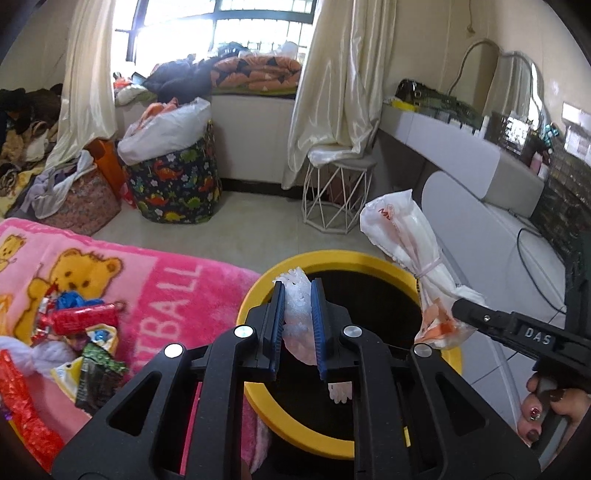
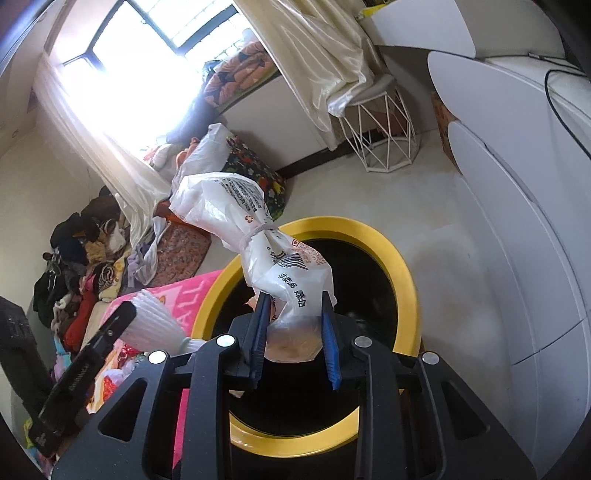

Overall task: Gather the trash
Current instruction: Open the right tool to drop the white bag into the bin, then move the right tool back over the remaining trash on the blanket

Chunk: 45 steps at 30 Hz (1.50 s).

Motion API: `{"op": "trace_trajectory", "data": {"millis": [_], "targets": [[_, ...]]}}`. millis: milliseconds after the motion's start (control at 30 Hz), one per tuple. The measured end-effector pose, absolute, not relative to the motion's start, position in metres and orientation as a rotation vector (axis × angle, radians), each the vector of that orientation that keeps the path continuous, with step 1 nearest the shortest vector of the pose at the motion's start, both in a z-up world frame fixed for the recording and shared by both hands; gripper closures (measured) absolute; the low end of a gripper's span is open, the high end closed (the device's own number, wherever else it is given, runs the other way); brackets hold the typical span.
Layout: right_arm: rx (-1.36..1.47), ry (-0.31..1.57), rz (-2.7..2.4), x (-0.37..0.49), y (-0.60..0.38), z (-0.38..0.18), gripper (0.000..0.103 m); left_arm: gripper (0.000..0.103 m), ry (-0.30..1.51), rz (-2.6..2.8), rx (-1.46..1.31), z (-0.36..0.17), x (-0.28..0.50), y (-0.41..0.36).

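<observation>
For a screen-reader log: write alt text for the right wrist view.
The right hand-held gripper clamps a tied white plastic bag above the black opening of a yellow-rimmed bin. At lower left, the left hand-held gripper holds a white pleated paper piece beside a pink blanket.

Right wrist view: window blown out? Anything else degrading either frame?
Right wrist view: the barred window is clipped to white, its glare bleeding over the cream curtain; the printed white plastic bag stays readable. Left wrist view: the window is overexposed but its bars show; the yellow-rimmed black bin interior is crushed dark. Both show fisheye bending and black corner vignetting.
</observation>
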State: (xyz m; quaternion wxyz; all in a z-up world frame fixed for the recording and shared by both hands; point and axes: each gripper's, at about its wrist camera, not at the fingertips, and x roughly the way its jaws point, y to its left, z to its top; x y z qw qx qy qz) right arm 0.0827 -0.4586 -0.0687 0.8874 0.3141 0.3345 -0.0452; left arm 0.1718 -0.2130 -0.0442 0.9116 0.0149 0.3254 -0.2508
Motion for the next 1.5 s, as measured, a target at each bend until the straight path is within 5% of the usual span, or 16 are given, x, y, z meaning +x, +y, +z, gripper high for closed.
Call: {"op": "trace_trajectory", "data": {"millis": [200, 367, 600, 933, 1500], "targets": [[0.693, 0.711, -0.104, 0.086, -0.465, -0.075, 0.065, 0.085, 0.720, -0.521, 0.029, -0.059, 0.183, -0.219], [0.708, 0.699, -0.145, 0.083, -0.471, -0.075, 0.051, 0.041, 0.719, -0.513, -0.002, -0.060, 0.182, -0.214], [0.646, 0.685, -0.173, 0.083, -0.463, -0.067, 0.044, 0.011, 0.687, -0.513, -0.051, -0.050, 0.172, -0.202], [0.523, 0.638, -0.192, 0.081, -0.444, -0.052, 0.028, 0.011, 0.644, -0.469, -0.100, -0.031, 0.153, -0.174], [0.418, 0.599, -0.097, 0.081, -0.399, -0.030, 0.023, 0.011, 0.554, -0.376, -0.151, -0.003, 0.120, -0.115]]}}
